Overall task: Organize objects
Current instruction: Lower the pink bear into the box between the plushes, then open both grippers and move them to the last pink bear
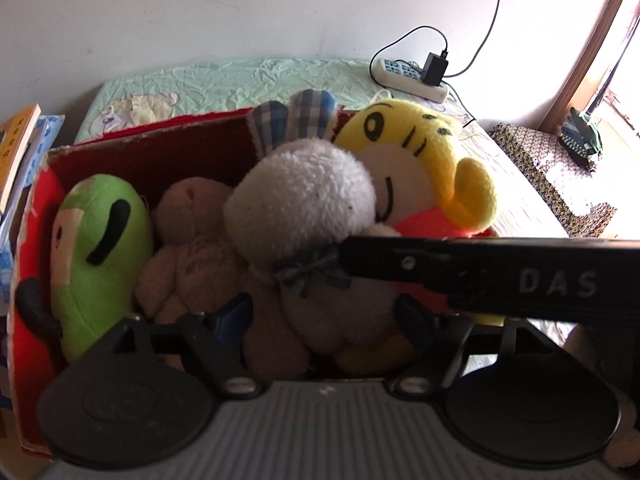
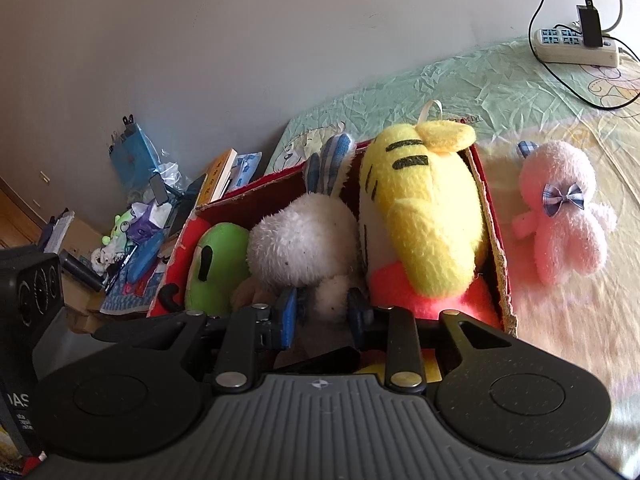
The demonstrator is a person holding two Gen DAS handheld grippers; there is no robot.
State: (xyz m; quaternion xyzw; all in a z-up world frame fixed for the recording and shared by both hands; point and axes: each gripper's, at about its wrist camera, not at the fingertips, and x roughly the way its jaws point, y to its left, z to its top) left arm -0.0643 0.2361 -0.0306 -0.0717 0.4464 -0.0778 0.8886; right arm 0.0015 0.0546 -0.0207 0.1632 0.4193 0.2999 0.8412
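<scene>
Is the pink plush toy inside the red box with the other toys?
No. The pink plush toy lies on the bed sheet, outside the red box.

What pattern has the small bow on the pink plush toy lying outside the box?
Blue-and-white check bow; right wrist view shows it best.

Ahead of the fingers, a plain white wall (image 1: pixel 200 8) behind a crinkled mint-green bed sheet (image 1: pixel 256 76). Far right of the fingers, a brown wooden door frame (image 1: pixel 592 48) flooded with daylight. On the sheet there, a white power strip (image 2: pixel 576 46) with a black charger (image 2: pixel 590 26) plugged in. Left, cluttered books (image 2: pixel 220 174).
</scene>
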